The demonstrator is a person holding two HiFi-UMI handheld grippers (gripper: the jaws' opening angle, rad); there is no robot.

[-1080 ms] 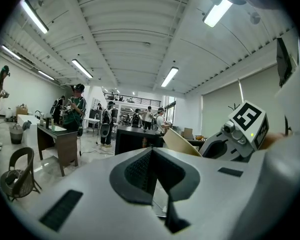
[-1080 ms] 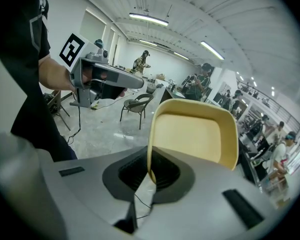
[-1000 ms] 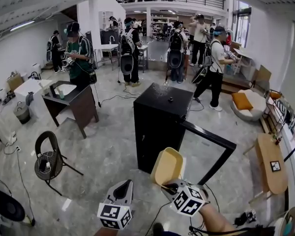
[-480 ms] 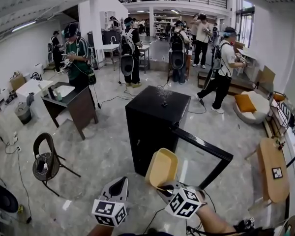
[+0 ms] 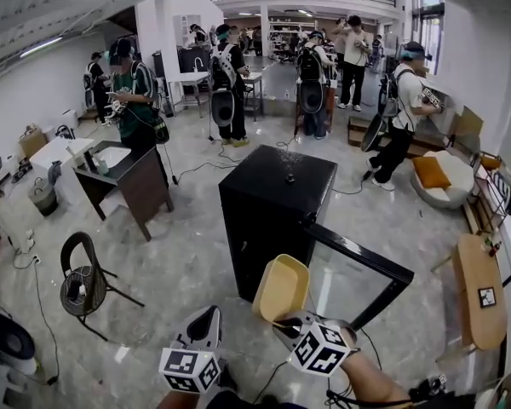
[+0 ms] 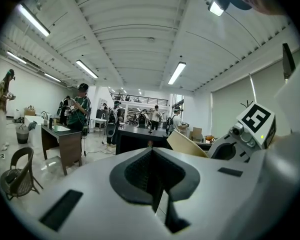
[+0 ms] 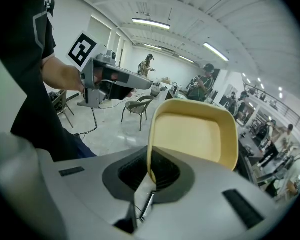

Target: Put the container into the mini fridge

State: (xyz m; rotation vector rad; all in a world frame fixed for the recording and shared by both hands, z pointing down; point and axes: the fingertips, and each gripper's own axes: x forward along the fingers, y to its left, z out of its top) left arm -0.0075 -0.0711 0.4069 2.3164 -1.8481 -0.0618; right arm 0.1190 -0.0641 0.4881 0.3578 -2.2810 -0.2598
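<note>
Right now your right gripper [image 7: 150,176] has its jaws clamped on the lower rim of the yellow container [image 7: 192,134]. The container stands on edge above the jaws, tilted away from you. In the head view it hangs in the air, just in front of the black mini fridge [image 5: 272,216] and outside it. It sits near the corner where the fridge body meets its glass door [image 5: 358,275]. That door stands swung wide open, off to your right. From your head camera the fridge's inside cannot be made out.

Your left gripper [image 6: 154,179] points level, with its jaws together and nothing between them. It is held beside the right gripper, to its left, and the two are apart.

Around you, a dark chair [image 5: 85,279] stands on the pale floor to your left, and beyond it a dark desk [image 5: 132,181]. A low wooden table [image 5: 477,292] sits at the right edge. Several people stand at the back of the hall, well away from the fridge.
</note>
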